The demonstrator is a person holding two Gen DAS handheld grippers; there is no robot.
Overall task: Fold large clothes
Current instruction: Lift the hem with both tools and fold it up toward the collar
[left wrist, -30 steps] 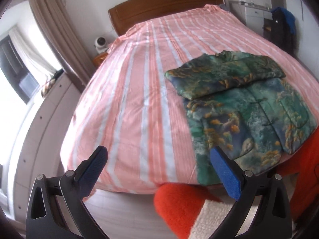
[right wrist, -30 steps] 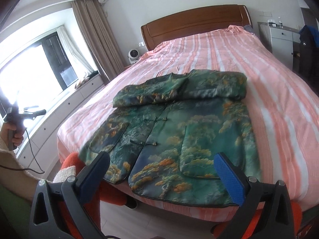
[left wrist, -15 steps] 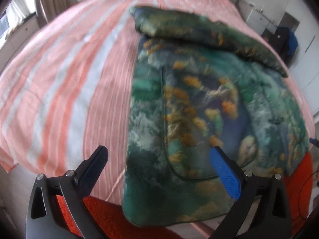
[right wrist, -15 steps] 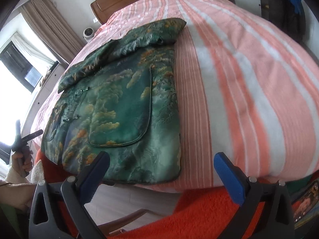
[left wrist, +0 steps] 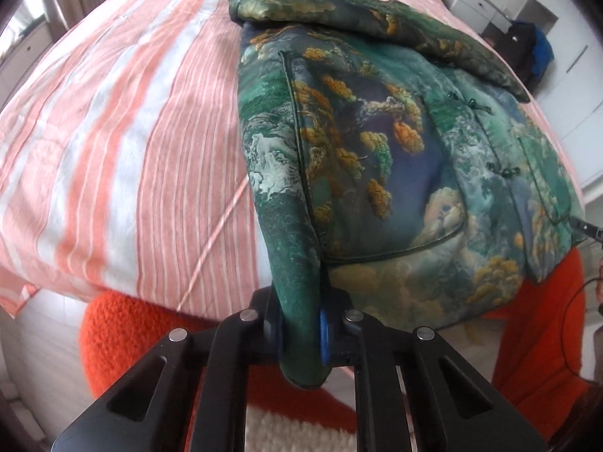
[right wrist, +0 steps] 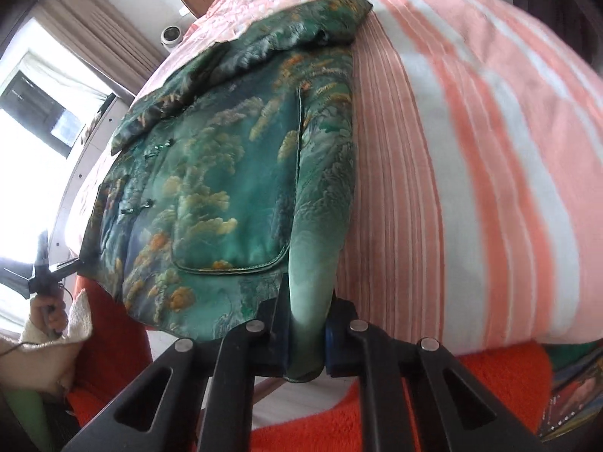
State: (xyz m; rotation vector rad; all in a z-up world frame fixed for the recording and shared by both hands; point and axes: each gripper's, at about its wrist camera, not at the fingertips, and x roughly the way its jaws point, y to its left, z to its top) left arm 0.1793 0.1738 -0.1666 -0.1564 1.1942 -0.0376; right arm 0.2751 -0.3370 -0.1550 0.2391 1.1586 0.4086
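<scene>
A green patterned jacket [left wrist: 395, 143] with orange and white landscape print lies on the striped bed, sleeves folded across its top; it also shows in the right wrist view [right wrist: 226, 173]. My left gripper [left wrist: 301, 333] is shut on the jacket's bottom left hem corner at the bed's front edge. My right gripper [right wrist: 307, 342] is shut on the bottom right hem corner. The pinched fabric hides most of the blue pads.
The bed [left wrist: 113, 132] has a pink and white striped cover [right wrist: 490, 150]. An orange fuzzy garment [left wrist: 132, 339] is below the bed edge. White drawers [left wrist: 478, 3] stand at the far right. A window and curtains [right wrist: 86, 41] are at the left.
Both grippers moved down to the jacket's hem and closed from open onto its two bottom corners.
</scene>
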